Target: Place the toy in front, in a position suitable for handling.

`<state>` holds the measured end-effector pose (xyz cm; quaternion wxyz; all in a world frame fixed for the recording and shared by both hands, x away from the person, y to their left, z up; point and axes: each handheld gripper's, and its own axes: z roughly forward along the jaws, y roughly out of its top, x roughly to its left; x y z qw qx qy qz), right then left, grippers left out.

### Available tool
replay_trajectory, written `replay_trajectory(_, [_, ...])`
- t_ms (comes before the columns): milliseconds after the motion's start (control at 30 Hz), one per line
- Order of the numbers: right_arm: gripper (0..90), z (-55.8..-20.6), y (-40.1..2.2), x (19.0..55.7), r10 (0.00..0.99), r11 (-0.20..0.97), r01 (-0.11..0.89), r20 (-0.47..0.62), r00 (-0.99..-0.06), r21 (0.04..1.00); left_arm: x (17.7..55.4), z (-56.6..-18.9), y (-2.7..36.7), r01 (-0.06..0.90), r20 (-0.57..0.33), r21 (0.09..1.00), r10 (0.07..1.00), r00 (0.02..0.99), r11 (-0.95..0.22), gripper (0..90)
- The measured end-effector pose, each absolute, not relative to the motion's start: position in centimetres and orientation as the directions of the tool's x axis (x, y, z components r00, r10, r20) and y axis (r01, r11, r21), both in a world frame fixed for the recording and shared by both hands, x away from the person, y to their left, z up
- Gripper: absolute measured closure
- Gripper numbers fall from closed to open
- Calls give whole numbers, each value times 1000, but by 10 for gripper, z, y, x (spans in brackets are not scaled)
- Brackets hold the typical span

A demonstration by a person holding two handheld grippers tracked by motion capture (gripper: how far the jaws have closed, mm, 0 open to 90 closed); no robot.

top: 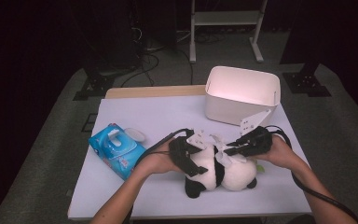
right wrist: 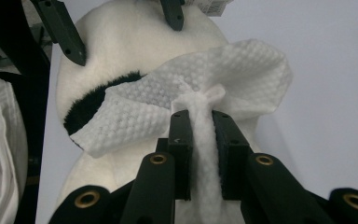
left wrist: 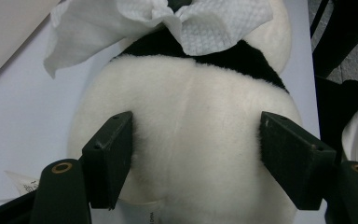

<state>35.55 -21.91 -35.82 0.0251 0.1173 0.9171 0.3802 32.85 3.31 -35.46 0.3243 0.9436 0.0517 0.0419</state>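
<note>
The table (top: 135, 196) carries the whole scene, with a white bin (top: 240, 95) at its far right and a blue pack of wet wipes (top: 116, 149) at the left, its flap open. Between them, near the front edge, lies a plush panda (top: 223, 171), which the person is wiping.

The left gripper (top: 189, 156) clamps the panda's white body from both sides; in the left gripper view its fingers (left wrist: 109, 156) press into the fur. Because the toy is soft and rounded, a hard rub could squeeze it out of that hold, and it would roll or slide on the smooth tabletop.

The right gripper (top: 235, 149) is nearly closed on a bunched fold of a white wipe (right wrist: 214, 91), which is draped over the panda's black band and shoulder. Only a narrow twist of the sheet (right wrist: 200, 140) sits between the pads. Dragging it across the pile could pull this twist free and leave the wipe behind on the toy. It could also tear at the pinch, since damp sheet is weak.

The loose corner (right wrist: 98, 137) hangs over the black fur. If it folds under, the jaw tips rather than the cloth may scrape the plush.
</note>
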Motion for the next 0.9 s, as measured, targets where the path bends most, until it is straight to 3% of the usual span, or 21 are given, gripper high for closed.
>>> replay_trajectory(567, [780, -362, -283, 349, 342, 643, 303, 91, -935, 703, 326, -356, 34, 74, 47, 625, 132, 990, -777, 274])
replay_trajectory(900, [776, -355, -239, 365, 273, 696, 235, 53, -961, 678, 325, -354, 32, 71, 57, 609, 133, 989, -790, 274])
